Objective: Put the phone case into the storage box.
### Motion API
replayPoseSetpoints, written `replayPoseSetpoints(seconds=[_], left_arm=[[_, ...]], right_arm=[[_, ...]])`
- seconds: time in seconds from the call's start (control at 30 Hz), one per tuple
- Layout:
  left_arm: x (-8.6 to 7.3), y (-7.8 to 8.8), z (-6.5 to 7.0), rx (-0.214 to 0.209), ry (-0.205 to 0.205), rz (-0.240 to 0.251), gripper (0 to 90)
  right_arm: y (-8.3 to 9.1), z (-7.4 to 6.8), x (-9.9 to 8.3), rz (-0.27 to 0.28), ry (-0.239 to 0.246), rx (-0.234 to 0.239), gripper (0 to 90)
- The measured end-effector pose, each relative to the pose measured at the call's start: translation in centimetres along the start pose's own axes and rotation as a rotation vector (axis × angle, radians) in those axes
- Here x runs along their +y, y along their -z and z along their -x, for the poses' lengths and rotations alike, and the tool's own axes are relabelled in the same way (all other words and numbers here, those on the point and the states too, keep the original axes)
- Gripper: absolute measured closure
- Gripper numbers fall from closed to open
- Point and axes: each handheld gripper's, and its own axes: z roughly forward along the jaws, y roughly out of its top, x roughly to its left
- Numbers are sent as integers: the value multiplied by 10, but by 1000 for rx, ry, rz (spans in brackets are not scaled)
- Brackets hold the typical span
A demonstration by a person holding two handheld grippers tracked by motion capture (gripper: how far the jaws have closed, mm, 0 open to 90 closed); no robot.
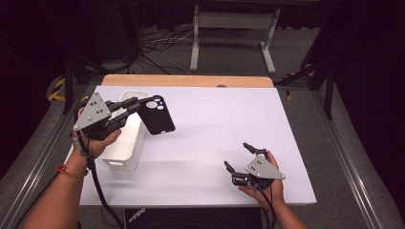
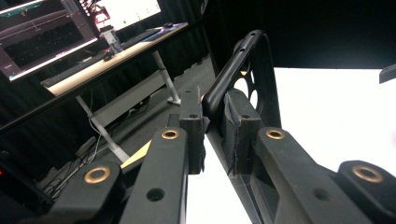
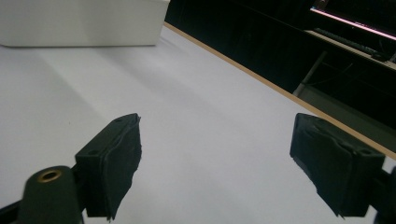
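Note:
A black phone case (image 1: 156,115) with round camera cut-outs hangs in the air beside the white bin (image 1: 125,143), above the white table (image 1: 215,119). My left gripper (image 1: 138,102) is shut on the case's edge; in the left gripper view the rim of the case (image 2: 233,65) sits pinched between the two pads (image 2: 192,126). My right gripper (image 1: 237,155) rests low near the table's front right, jaws wide apart with nothing between them. The right gripper view shows its fingertips (image 3: 116,154) over bare white tabletop.
The white bin (image 3: 84,21) stands at the table's left side. A wooden strip (image 1: 186,80) runs along the far edge of the table. Behind it are a desk frame (image 1: 234,28) and cables on the floor; monitors (image 2: 42,32) stand on a desk.

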Motion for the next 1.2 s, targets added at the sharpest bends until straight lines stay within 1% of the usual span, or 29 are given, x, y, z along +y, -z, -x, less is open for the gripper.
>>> replayPoseSetpoints(seconds=[0.07, 0.17, 0.23, 0.4, 0.43, 0.47, 0.5, 0.6, 0.67, 0.8, 0.9, 0.97, 1.07, 1.13, 1.2], left_arm=[[0, 1, -2, 12, -11, -3, 799], [1, 3, -5, 18, -2, -3, 799], [1, 5, -8, 27, -6, -5, 799], [2, 8, -12, 40, -5, -6, 799], [2, 9, -13, 41, 5, -4, 799], [2, 9, -14, 46, 1, -1, 799], [2, 10, -15, 47, -2, -8, 799], [2, 11, -16, 55, 3, -9, 799], [0, 11, -21, 63, 4, -10, 799], [-1, 11, -24, 69, 10, -15, 799], [-3, 11, -30, 61, 8, -21, 799], [-3, 12, -33, 69, 3, -26, 798], [-5, 14, -39, 83, 19, -25, 799], [-5, 15, -41, 95, 17, -28, 799], [-6, 16, -42, 97, 23, -25, 799]], right_arm=[[1, 1, 0, -1, -5, -2, 174], [2, 3, -1, 4, -10, -19, 175], [2, 4, -1, 4, -14, -23, 175], [3, 3, 0, 4, -9, -23, 175], [3, 3, 0, 4, -6, -22, 175], [2, 3, 0, 5, -7, -22, 175], [2, 3, 0, 5, -7, -22, 175], [2, 4, 0, 6, -11, -21, 175], [3, 4, 0, 10, -10, -27, 175], [4, 6, 0, 14, -22, -29, 174], [4, 7, 0, 13, -15, -34, 174], [4, 7, 0, 11, -22, -32, 174], [3, 7, -1, 9, -21, -33, 174], [3, 7, -1, 8, -21, -31, 174], [3, 7, -1, 6, -22, -30, 174]])
